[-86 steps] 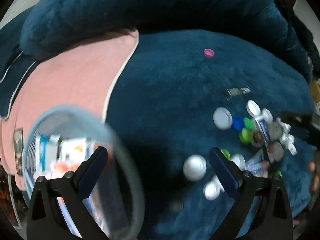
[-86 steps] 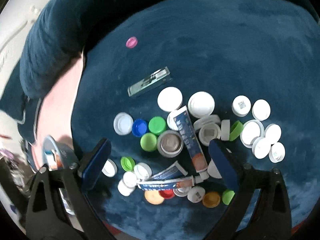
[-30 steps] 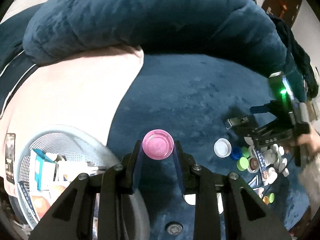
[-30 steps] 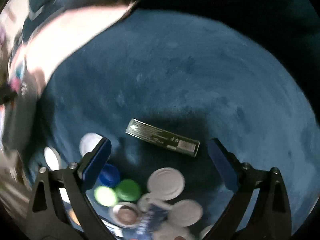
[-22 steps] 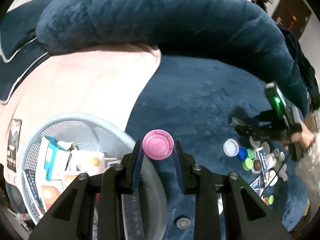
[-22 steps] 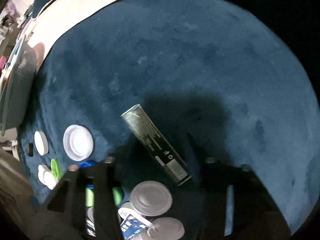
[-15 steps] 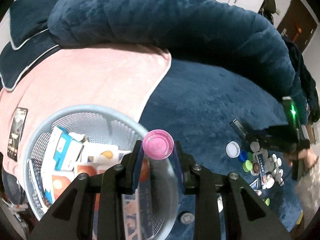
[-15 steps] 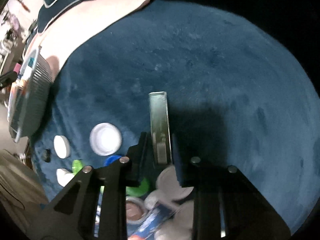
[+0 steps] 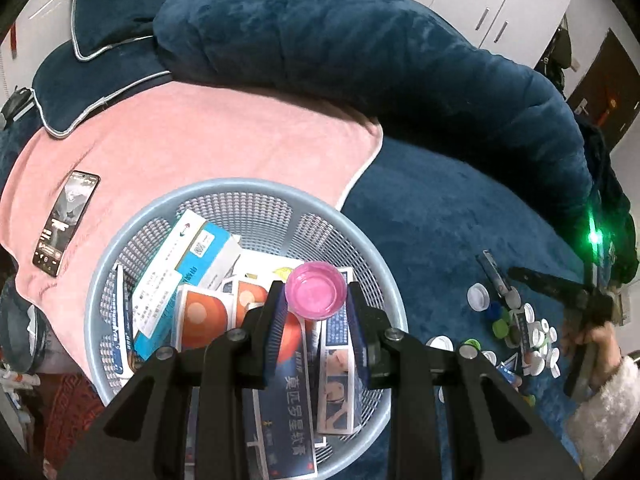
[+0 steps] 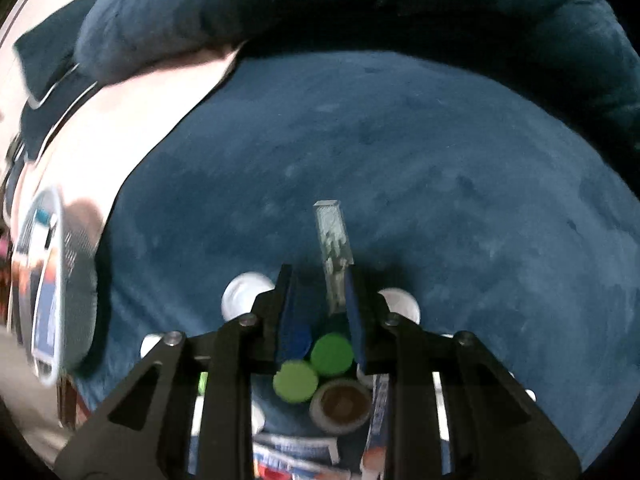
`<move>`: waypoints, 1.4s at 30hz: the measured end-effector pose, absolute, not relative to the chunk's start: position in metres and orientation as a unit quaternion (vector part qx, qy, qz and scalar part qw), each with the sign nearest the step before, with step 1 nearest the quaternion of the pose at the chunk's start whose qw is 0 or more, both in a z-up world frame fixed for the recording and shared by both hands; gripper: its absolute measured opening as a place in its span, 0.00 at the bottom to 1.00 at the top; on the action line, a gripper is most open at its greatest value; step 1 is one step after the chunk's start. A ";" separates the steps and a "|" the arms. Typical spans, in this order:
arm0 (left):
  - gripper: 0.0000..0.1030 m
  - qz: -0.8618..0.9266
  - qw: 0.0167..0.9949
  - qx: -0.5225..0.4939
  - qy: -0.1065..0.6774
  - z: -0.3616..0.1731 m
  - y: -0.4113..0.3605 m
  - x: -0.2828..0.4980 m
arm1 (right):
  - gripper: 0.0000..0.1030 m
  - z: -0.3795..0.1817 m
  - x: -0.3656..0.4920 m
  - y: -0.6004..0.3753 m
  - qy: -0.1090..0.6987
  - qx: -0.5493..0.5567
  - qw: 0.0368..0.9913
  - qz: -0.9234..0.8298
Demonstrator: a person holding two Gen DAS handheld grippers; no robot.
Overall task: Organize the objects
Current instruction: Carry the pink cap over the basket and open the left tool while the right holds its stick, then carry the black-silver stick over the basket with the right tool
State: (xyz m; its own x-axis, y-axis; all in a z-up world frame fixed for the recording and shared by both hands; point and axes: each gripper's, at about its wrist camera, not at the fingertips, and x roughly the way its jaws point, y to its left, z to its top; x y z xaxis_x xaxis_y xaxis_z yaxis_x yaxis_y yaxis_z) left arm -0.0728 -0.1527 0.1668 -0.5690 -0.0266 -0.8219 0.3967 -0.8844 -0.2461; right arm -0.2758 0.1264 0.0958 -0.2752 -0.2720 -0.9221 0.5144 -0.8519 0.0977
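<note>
A plush dark-blue blanket (image 9: 460, 208) covers the bed, with a thick rolled blue cushion (image 9: 340, 52) along its far side and white cupboard doors (image 9: 500, 4) behind. A smooth pink towel (image 9: 200, 136) lies over part of the blanket, with a flat black phone (image 9: 66, 222) on it. On the towel's edge stands a round pale-blue mesh basket (image 9: 132, 240), filled with cardboard boxes (image 9: 188, 268). The left tongs (image 9: 316, 304) are closed on a round pink cap (image 9: 316, 290), hollow side facing the camera, held over the basket's inside. The right tongs (image 10: 320, 300) are drawn narrow, pinching a slim, flat greenish box (image 10: 334, 240) that points forward above the blanket. Below them lie round plastic caps, two green caps (image 10: 316, 364) just beside each other, and a brown-centred lid (image 10: 340, 404) near a toothpaste tube (image 10: 378, 412).
</note>
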 end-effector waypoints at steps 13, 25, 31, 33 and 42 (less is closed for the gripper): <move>0.32 -0.863 0.124 0.451 0.191 0.164 -0.147 -0.086 | 1.00 0.061 -0.296 0.127 0.054 0.539 0.236 -0.807; 0.32 -0.862 0.128 0.452 0.190 0.163 -0.146 -0.087 | 0.23 0.052 -0.291 0.119 0.100 0.543 0.226 -0.802; 0.32 -0.864 0.130 0.440 0.206 0.167 -0.160 -0.078 | 0.20 0.083 -0.265 0.111 0.094 0.527 0.243 -0.809; 0.32 -0.865 0.134 0.433 0.216 0.169 -0.168 -0.071 | 0.20 0.102 -0.251 0.105 0.074 0.519 0.259 -0.811; 0.32 -0.861 0.149 0.422 0.241 0.173 -0.189 -0.040 | 0.22 0.146 -0.229 0.102 -0.030 0.493 0.277 -0.824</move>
State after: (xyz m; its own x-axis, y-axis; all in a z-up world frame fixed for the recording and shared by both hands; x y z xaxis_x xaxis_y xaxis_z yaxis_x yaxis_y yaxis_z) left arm -0.0401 -0.1885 0.1735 -0.5994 -0.0531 -0.7987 0.4605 -0.8390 -0.2899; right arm -0.2286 0.1021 0.1461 -0.3608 -0.4858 -0.7962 0.4275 -0.8448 0.3218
